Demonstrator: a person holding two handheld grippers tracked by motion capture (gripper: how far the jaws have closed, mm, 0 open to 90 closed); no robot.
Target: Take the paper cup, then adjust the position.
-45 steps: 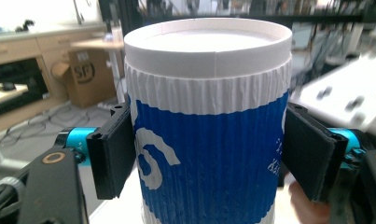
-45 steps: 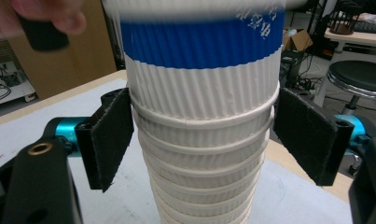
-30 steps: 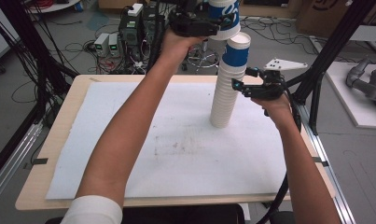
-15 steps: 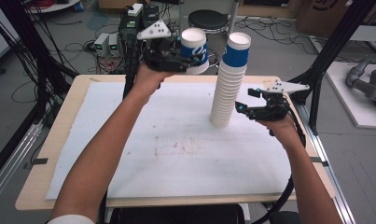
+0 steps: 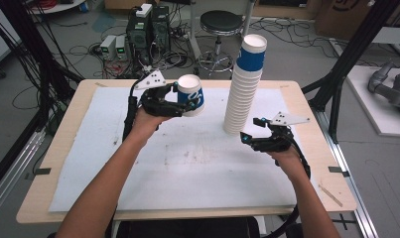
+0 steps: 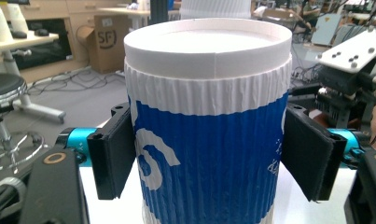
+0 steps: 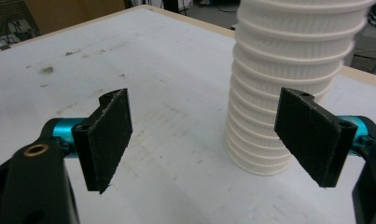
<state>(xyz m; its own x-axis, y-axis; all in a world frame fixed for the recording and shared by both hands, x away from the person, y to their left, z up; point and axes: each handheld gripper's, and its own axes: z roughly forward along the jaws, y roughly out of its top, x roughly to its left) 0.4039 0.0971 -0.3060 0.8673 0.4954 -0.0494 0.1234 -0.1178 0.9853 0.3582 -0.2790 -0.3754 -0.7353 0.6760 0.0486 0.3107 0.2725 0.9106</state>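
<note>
My left gripper [image 5: 187, 105] is shut on a blue and white ribbed paper cup [image 5: 190, 94], holding it above the white sheet left of the stack. In the left gripper view its black pads [image 6: 113, 154] press both sides of the cup [image 6: 209, 140], whose flat white end faces up. A tall stack of white ribbed cups [image 5: 242, 94] with a blue cup on top stands at the table's middle right. My right gripper [image 5: 250, 130] is open, low beside the stack's base. In the right gripper view the stack [image 7: 279, 93] stands just beyond the open gripper [image 7: 209, 135], towards its right jaw.
A white sheet [image 5: 138, 163] covers the wooden table [image 5: 331, 188]. Behind the table are a black stool [image 5: 220, 22], computer boxes [image 5: 148, 25] and floor cables. Black frame posts [image 5: 346, 64] stand at the right. The sheet's front and left parts are bare.
The left hand has carried the cup from above the stack down and to the left, low over the sheet. The right gripper has sunk from the stack's middle to its base.
</note>
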